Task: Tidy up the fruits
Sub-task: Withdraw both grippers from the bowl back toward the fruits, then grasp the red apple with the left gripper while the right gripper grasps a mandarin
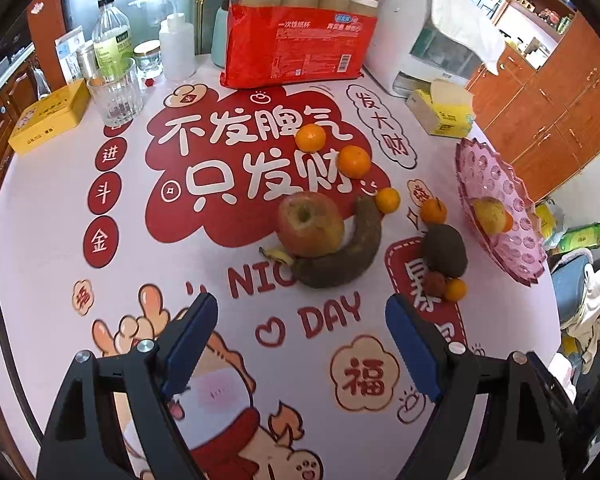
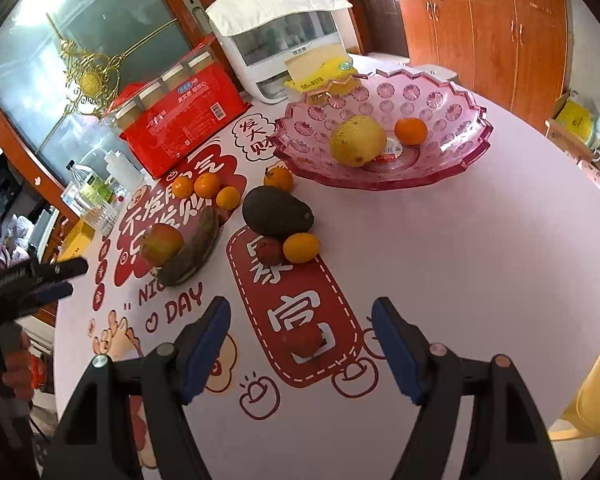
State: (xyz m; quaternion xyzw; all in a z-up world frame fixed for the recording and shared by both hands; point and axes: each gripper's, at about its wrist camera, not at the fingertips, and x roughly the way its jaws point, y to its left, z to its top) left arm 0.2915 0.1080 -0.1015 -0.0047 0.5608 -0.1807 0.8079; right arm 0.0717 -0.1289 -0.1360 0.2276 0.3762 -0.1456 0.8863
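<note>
A pink glass fruit bowl (image 2: 460, 148) stands at the table's right side and holds a yellow pear (image 2: 358, 140) and a small orange (image 2: 410, 131); it also shows in the left wrist view (image 1: 512, 240). On the table lie an apple (image 1: 310, 224), a browned banana (image 1: 352, 252), an avocado (image 2: 277, 212), several small oranges (image 1: 354, 161) and a small red fruit (image 2: 269, 250). Another small red fruit (image 2: 307, 343) lies just ahead of my right gripper (image 2: 300, 320), which is open and empty. My left gripper (image 1: 300, 312) is open and empty, short of the banana.
At the back stand a red pack of paper cups (image 1: 300, 40), a white appliance (image 1: 428, 40), a tissue box (image 1: 440, 114), a glass (image 1: 114, 92), bottles (image 1: 110, 36) and a yellow tin (image 1: 48, 122). The round table's edge (image 2: 580, 184) curves off at the right.
</note>
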